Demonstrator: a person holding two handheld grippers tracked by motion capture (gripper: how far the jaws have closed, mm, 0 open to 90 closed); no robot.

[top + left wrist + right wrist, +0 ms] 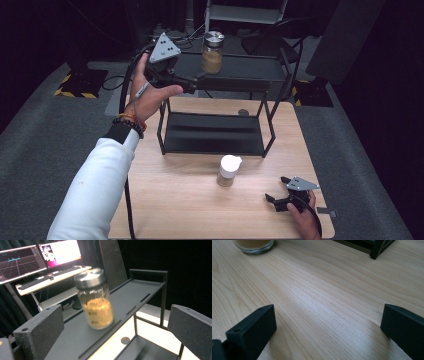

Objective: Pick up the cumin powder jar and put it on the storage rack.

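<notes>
A glass jar (213, 52) with a silver lid, half full of brown granules, stands upright on the top shelf (250, 67) of a black two-tier rack. My left gripper (191, 83) hovers at the shelf's left end, open. In the left gripper view the jar (96, 300) stands ahead of the wide-apart jaws, apart from them. A second jar (229, 171) with a white lid stands on the wooden table (165, 200) in front of the rack. My right gripper (276, 189) rests low at the table's front right, open and holding nothing; its view catches that jar's base (253, 245).
The rack's lower shelf (212, 132) is bare. A small dark round disc (243, 112) lies on the table behind it. The rack's front foot (377, 250) stands ahead of the right gripper. Monitors (37, 257) and a keyboard (50, 277) sit beyond the table.
</notes>
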